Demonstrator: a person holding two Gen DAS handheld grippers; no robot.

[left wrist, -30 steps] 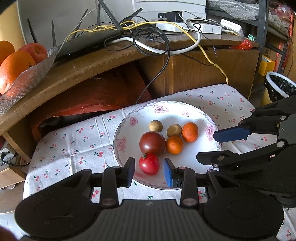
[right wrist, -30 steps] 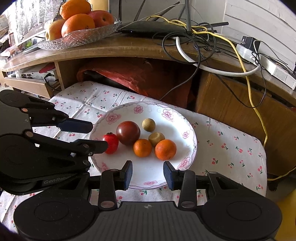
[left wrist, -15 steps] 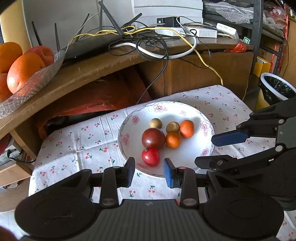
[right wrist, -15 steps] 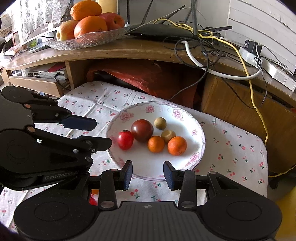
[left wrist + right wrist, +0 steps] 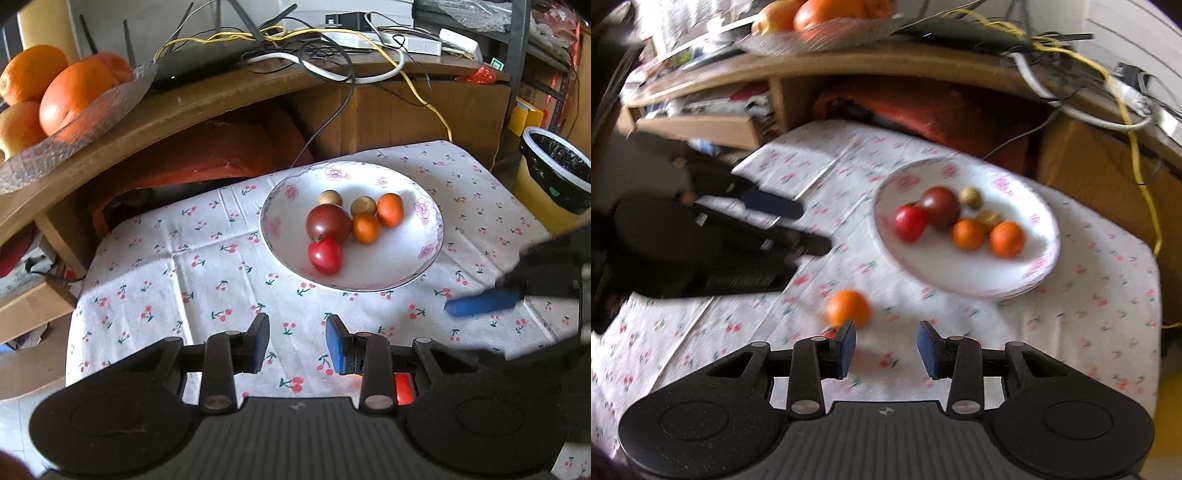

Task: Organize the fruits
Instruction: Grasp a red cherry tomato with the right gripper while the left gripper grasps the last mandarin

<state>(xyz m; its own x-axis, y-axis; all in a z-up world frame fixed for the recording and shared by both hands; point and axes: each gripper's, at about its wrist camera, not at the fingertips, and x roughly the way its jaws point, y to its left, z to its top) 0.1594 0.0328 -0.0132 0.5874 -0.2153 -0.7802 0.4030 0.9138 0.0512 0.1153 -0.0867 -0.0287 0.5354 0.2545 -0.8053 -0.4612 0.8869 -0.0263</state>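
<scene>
Saw a low tabletop (image 5: 221,266) under a white cherry-print cloth, filling most of both views. Behind it, noted a higher wooden tabletop (image 5: 221,99) strewn with tangled cables (image 5: 332,62) and carrying a glass bowl (image 5: 92,122) heaped with big oranges (image 5: 77,96). Off to the far right, spotted a yellow bin (image 5: 554,177) lined with a black bag.

Found the left gripper (image 5: 297,341) low over the cloth, short of the plate, fingers apart and holding nothing. Found the right gripper (image 5: 886,345) likewise over the cloth, fingers spread and empty; motion blur throughout that view. Caught each gripper at the edge of the other's view too, well apart.

Next in size, saw a white flower-rimmed plate (image 5: 280,236) resting on the cloth towards the far side. Counted six fruits clustered on it: a dark tomato (image 5: 328,222), touching a red tomato (image 5: 325,255) on its near side; two small orange fruits (image 5: 365,229) (image 5: 389,209); two tan round fruits (image 5: 330,198) (image 5: 363,205) at the back.

Off the plate, spotted a loose orange fruit (image 5: 848,309) lying on the cloth just beyond the right gripper's left fingertip. Glimpsed something red (image 5: 404,391) under the left gripper; could not tell what.
</scene>
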